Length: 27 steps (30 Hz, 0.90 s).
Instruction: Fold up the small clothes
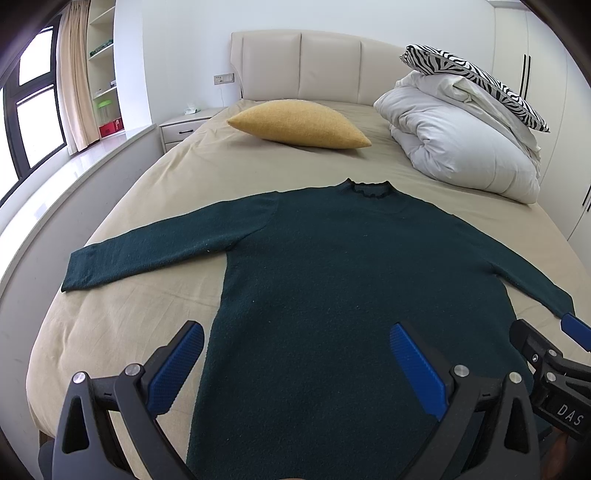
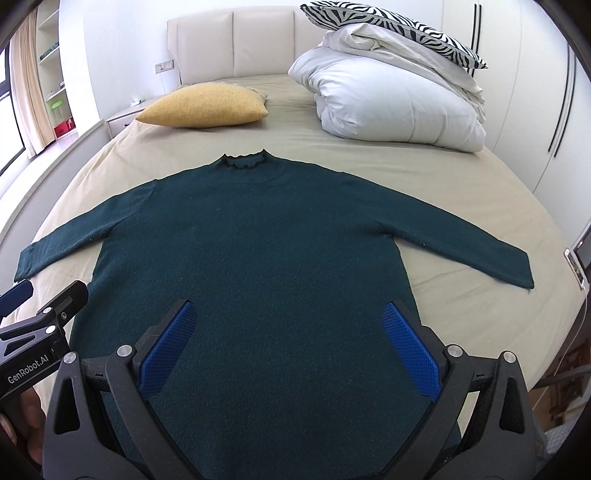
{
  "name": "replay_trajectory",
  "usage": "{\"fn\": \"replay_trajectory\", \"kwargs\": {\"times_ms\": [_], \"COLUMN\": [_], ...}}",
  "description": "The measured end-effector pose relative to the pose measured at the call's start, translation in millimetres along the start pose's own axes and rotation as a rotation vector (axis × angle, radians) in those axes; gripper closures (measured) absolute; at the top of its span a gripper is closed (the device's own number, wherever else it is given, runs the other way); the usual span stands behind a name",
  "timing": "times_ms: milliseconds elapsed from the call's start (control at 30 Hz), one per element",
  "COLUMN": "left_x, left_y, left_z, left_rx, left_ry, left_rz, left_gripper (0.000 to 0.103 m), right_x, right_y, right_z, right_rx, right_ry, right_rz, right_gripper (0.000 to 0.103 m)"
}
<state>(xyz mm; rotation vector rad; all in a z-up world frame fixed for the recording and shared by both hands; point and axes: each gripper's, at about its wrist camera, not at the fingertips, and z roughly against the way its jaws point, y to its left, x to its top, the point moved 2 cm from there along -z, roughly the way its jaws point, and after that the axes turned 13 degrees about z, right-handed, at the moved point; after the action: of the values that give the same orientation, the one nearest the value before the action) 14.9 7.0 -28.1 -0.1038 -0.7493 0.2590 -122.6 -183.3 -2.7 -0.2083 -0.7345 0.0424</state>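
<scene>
Nearest to us, our left claw (image 1: 295,354) hangs released above the lower hem of the dark green sweater (image 1: 332,277), its blue pads (image 1: 417,369) spread wide and gripping nothing. Our right claw (image 2: 288,339) hangs the same way, splayed apart over the sweater's lower body and empty.

The sweater lies flat on the beige bed (image 2: 461,184), front down or up we cannot tell, hem toward us and frilled collar (image 2: 243,160) pointing away. Both sleeves (image 2: 461,243) stretch out to the sides of the body.

Beyond the collar, a yellow cushion (image 2: 203,107) rests to the sweater's far left, and a bundled white duvet (image 2: 391,107) to its far right, with a zebra-print pillow (image 2: 388,26) on top. Behind them stands the padded headboard (image 1: 303,62).
</scene>
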Motion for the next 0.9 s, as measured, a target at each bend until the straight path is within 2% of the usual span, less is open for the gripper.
{"fn": "replay_trajectory", "kwargs": {"times_ms": [400,633,767,900], "left_x": [-0.8,-3.3,-8.0,-11.0], "left_y": [0.1,-0.7,-2.8,-5.3], "left_z": [-1.0,-5.3,-13.1,-26.7], "left_rx": [-0.005,-0.03,-0.062,-0.128], "left_ry": [0.003,0.026,0.061,0.119], "left_rz": [0.008,0.038,0.047,0.076], "left_gripper": [0.0,0.0,0.0,0.0], "right_x": [-2.2,-4.8,-12.1,-29.2], "right_y": [1.0,-13.1,-61.5,-155.3], "right_z": [-1.3,-6.8,-9.2,-21.5], "right_rx": [0.005,0.015,0.04,0.056], "right_ry": [0.006,0.001,-0.058,-0.113], "right_rz": [-0.001,-0.034,-0.17,-0.384], "right_gripper": [0.0,0.0,0.0,0.0]}}
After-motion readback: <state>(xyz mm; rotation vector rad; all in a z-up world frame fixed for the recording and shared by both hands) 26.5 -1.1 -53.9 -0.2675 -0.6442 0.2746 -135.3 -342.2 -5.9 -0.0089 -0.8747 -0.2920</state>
